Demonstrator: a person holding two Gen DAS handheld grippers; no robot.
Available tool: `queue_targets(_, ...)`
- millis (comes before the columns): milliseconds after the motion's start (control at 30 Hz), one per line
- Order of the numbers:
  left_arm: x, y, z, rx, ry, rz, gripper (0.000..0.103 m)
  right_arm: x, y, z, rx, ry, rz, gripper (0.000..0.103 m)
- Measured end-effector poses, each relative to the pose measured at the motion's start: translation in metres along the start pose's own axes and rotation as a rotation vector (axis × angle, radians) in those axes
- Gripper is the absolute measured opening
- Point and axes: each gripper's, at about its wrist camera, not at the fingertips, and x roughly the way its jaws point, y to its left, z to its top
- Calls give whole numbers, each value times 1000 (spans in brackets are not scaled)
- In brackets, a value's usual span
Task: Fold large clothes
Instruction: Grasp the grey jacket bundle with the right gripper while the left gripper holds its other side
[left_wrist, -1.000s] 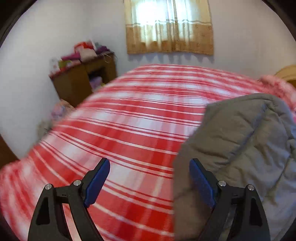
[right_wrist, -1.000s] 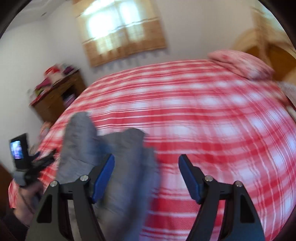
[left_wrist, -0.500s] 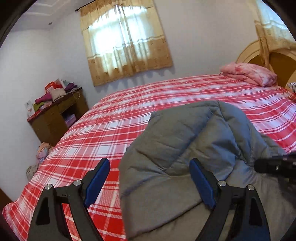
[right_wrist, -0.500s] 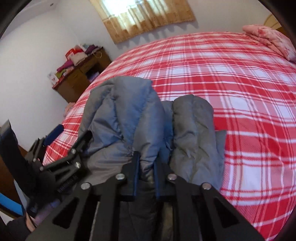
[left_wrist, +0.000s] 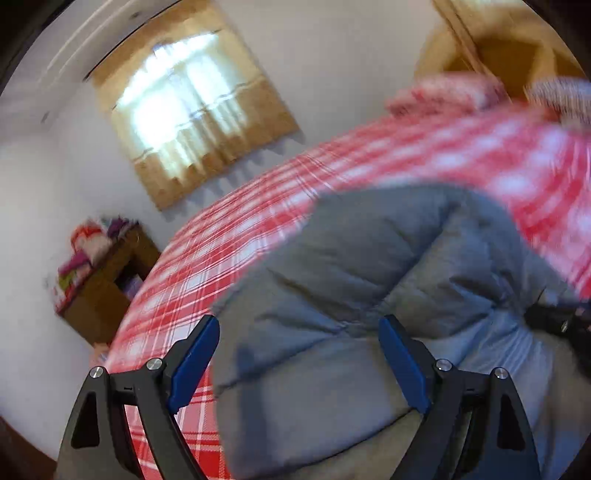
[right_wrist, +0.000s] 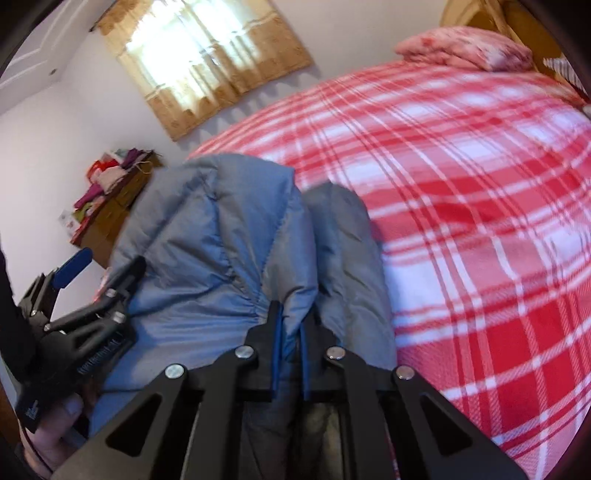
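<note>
Jacket (right_wrist: 221, 251) fold pinched between right fingers (right_wrist: 275, 354); left fingers (left_wrist: 195, 350) spread wide, empty.

A red-plaid bed (right_wrist: 461, 206) carries a grey puffer jacket (right_wrist: 221, 236) and pillow (right_wrist: 465, 48).

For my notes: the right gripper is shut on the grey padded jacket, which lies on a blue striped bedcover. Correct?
Not quite. The right gripper is shut on the grey padded jacket, but the bedcover is red and white checked, as the right wrist view shows.

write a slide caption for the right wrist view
Right tongs shut on a fold of the grey jacket lying on the red plaid bed.
</note>
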Motion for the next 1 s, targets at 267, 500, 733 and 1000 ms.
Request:
queue_targets(267,-28,13,2,-6,-70,33,88,-72,38,31,-100,-185,-176,22)
queue_targets(500,1,64,3,-249,58,158,88,-21,84,56,-218,-130,-139,21)
queue_targets(733,30,38,-16,-232,113,114,89,23,38,21,-165,-89,-178,20)
queue_targets(1000,50,36,-30,-273,128,71,94,31,36,13,-159,-98,-183,20)
